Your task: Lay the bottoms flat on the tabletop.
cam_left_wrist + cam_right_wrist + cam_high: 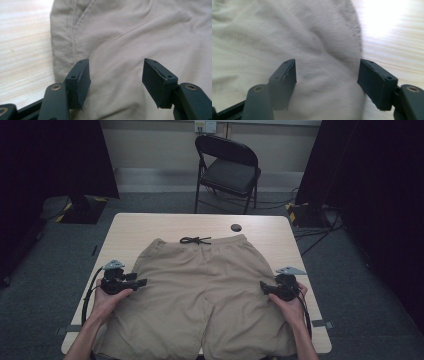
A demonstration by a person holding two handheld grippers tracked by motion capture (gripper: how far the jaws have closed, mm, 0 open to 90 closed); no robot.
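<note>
Both claws spread over beige shorts (pixel 200 295), pale wooden table (pixel 150 225), folding chair (pixel 227 170), grey carpet (pixel 45 270)

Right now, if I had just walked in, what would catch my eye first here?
Probably the beige shorts spread flat across the wooden table, black drawstring at the far end. Next, the left gripper and right gripper, hand-held at the shorts' side edges, jaws open. A black folding chair stands beyond the table.

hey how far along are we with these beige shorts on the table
Done: the shorts lie spread flat on the table, drawstring at the far edge. In hand: the left gripper and right gripper sit open at the side seams, gripping nothing. Left: no fold is made yet.
</note>
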